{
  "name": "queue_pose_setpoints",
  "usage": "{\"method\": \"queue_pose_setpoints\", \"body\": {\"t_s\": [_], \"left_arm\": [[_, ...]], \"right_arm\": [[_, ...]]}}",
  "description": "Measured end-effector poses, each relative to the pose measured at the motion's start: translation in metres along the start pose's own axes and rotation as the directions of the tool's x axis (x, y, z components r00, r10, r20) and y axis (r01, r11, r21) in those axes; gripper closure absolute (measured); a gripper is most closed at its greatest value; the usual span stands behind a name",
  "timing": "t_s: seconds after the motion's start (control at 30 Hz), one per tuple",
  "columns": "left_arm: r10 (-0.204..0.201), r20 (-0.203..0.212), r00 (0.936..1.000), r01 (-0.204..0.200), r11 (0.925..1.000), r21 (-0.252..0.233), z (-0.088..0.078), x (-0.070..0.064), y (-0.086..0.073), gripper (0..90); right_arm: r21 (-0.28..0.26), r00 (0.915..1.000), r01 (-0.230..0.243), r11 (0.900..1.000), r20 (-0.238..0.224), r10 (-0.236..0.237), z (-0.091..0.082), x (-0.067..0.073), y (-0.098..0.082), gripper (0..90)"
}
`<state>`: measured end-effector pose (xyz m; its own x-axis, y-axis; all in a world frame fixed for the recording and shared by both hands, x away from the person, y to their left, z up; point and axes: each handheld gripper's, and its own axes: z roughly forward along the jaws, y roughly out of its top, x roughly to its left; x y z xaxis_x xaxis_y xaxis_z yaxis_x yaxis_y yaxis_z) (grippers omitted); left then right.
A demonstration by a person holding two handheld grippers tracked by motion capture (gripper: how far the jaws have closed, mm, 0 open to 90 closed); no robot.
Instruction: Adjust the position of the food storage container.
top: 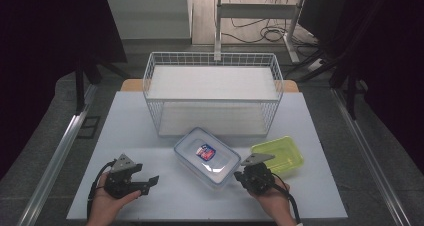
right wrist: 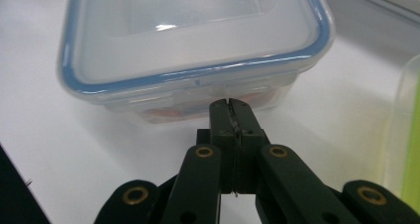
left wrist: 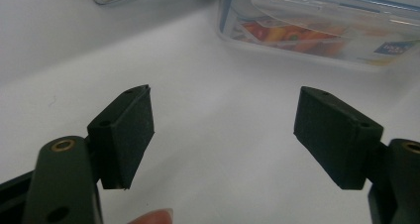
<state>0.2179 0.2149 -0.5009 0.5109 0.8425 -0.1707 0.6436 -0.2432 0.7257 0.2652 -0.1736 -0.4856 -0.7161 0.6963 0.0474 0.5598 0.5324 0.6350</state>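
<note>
Claws sit at the near edge of the white table [top: 150, 196], one in each of the person's hands. Left claw [top: 154, 181] rests at the near left, angled toward the right; in the left gripper view its two black pads [left wrist: 130, 135] stand wide apart with bare table surface between them, so it is released and grips nothing. Right claw [right wrist: 232, 116] sits at the near right, just beside the near right corner of the clear food container [top: 207, 157]; in the right gripper view its jaws are pressed together with nothing between them, so it is clenched, and the tips lie at or just short of the container's side wall below the lid rim; contact cannot be confirmed. Food container sits near the middle of the table, turned at an angle, with its blue-sealed lid [right wrist: 193, 30] closed and a small label on top; coloured contents show through the wall in the left gripper view. Yellow-green tray [top: 278, 155] lies on the table just to the right of the container, near the right claw. White wire basket [top: 150, 81] stands farther back, across the far half of the table, with a flat white shelf inside and an open front toward the container. Floor with cables and a metal stand leg lies beyond the table.
</note>
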Motion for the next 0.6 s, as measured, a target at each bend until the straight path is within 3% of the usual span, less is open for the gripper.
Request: {"method": "queue_pose_setpoints", "body": {"t_s": [0.23, 0.27, 0.4, 0.6], "left_arm": [[-0.002, 0.001, 1.0, 0.002, 1.0, -0.003, 0.0, -0.002, 0.0, 20.8], [0.001, 0.003, 1.0, -0.001, 1.0, -0.002, 0.0, -0.003, 0.0, 20.6], [0.006, 0.004, 1.0, -0.006, 1.0, -0.001, 0.0, -0.003, 0.0, 20.3], [0.005, 0.005, 1.0, -0.005, 1.0, -0.002, 0.0, -0.002, -0.001, 20.2]], "right_arm": [[-0.049, 0.9998, 0.01, 0.999, 0.02, -0.009, -0.025, -0.002, 0.013, 89.3], [-0.06, 0.9996, 0.013, 0.998, 0.027, -0.012, -0.028, -0.006, 0.023, 89.3], [-0.069, 0.9993, 0.009, 0.998, 0.036, -0.006, -0.027, -0.014, 0.041, 89.3], [-0.083, 0.9989, 0.016, 0.996, 0.045, -0.012, -0.006, -0.025, 0.085, 89.3]]}}
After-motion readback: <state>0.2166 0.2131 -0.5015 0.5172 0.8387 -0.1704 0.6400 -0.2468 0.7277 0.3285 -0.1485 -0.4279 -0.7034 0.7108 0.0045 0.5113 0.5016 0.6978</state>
